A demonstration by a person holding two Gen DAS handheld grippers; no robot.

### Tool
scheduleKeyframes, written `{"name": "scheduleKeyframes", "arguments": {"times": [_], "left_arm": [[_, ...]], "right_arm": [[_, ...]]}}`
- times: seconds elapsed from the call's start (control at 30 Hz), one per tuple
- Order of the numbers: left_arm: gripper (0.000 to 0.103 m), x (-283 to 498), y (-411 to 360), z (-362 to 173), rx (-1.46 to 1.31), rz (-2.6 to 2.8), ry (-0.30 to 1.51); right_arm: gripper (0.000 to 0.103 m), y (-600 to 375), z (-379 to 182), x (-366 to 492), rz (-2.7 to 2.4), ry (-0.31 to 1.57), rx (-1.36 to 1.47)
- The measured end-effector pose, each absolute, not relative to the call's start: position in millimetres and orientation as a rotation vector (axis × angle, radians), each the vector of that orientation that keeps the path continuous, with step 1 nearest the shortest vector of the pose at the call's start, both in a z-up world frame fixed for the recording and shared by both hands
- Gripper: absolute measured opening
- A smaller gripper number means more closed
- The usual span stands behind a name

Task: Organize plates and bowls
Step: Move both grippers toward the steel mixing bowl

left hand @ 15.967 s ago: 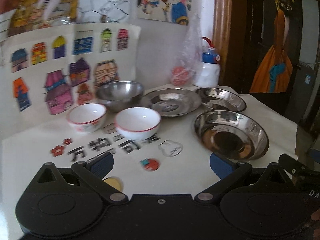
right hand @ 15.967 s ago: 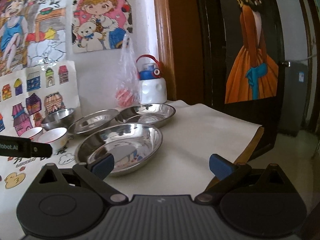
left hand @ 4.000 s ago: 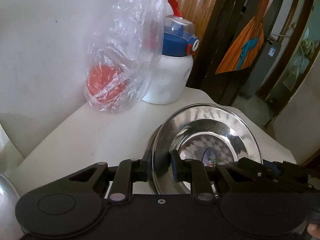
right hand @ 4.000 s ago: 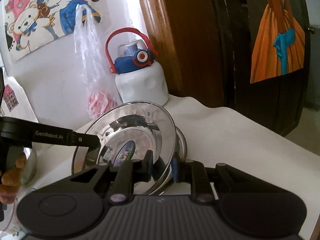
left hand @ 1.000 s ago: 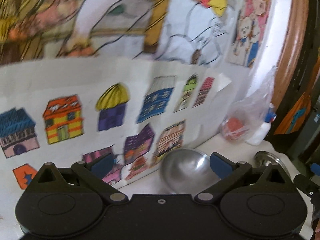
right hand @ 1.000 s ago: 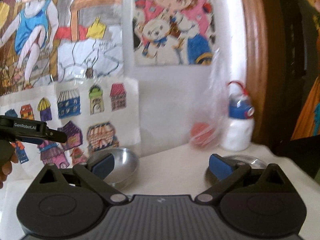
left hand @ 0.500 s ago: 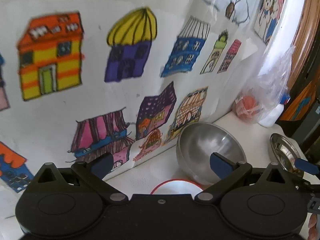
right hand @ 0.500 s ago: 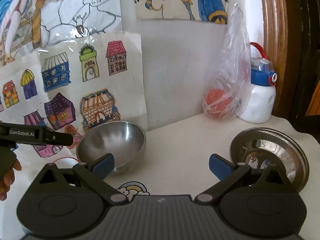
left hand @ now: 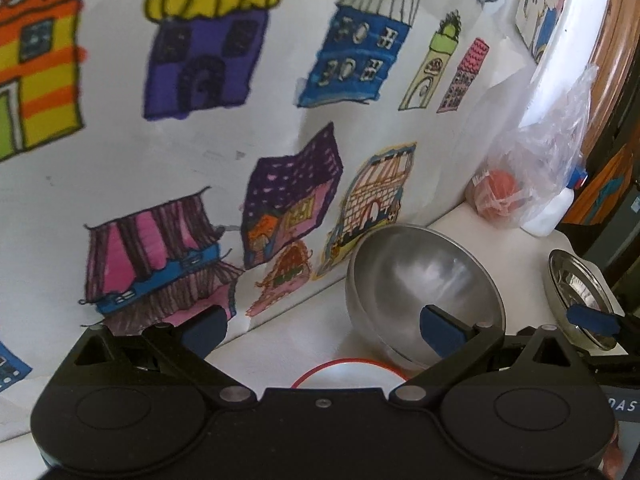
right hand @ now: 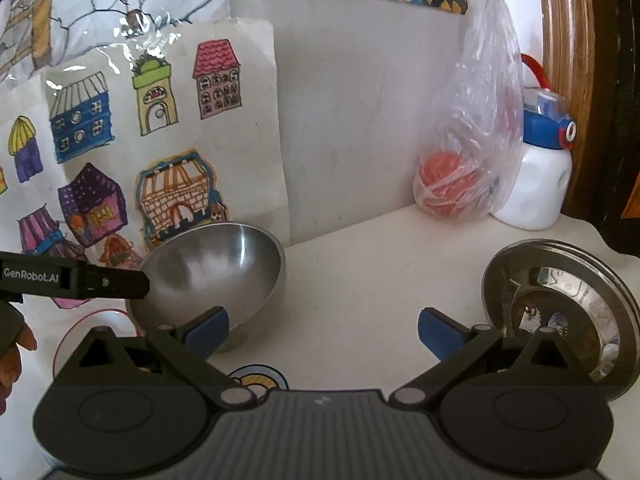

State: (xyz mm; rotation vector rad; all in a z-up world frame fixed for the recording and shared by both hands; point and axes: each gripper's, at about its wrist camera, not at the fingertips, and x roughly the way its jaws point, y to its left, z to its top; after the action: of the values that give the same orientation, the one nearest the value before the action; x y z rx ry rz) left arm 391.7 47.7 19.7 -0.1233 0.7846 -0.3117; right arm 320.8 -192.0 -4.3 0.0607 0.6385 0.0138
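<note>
While both our left tongs [left hand: 324, 330] and right tongs [right hand: 323, 329] gape wide and empty, we face the round steel bowl [right hand: 212, 276]. Stacked shiny steel plates [right hand: 560, 312] sit well right of it; a red-rimmed white bowl [left hand: 348, 374] lies just before it.

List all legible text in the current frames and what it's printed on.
"GenRobot.AI": white lettering on the black body of the left gripper, right wrist view.
"DAS": cut-off white letters at the frame edge on the black right gripper body, left wrist view; the rest is out of frame.
Sticker inside the stacked steel plates: print too small to read.
Wall drawings: no readable words.
</note>
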Motion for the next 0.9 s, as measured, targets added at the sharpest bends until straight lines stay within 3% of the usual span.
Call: {"name": "scheduleKeyframes", "arguments": {"times": [0.7, 0.83, 0.9], "left_arm": [[0.102, 411.5, 29.2, 1.1, -0.147, -0.332, 0.845], [0.101, 412.3, 28.3, -1.2, -0.155, -0.335, 0.849], [0.097, 412.9, 28.3, -2.1, -0.163, -0.342, 0.850]], "right_arm": [[0.102, -191.3, -20.9, 349.1, 0.079, 0.676, 0.112], [0.097, -190.2, -23.3, 352.9, 0.106, 0.695, 0.143], [0.089, -191.4, -25.2, 355.9, 0.125, 0.714, 0.176]]}}
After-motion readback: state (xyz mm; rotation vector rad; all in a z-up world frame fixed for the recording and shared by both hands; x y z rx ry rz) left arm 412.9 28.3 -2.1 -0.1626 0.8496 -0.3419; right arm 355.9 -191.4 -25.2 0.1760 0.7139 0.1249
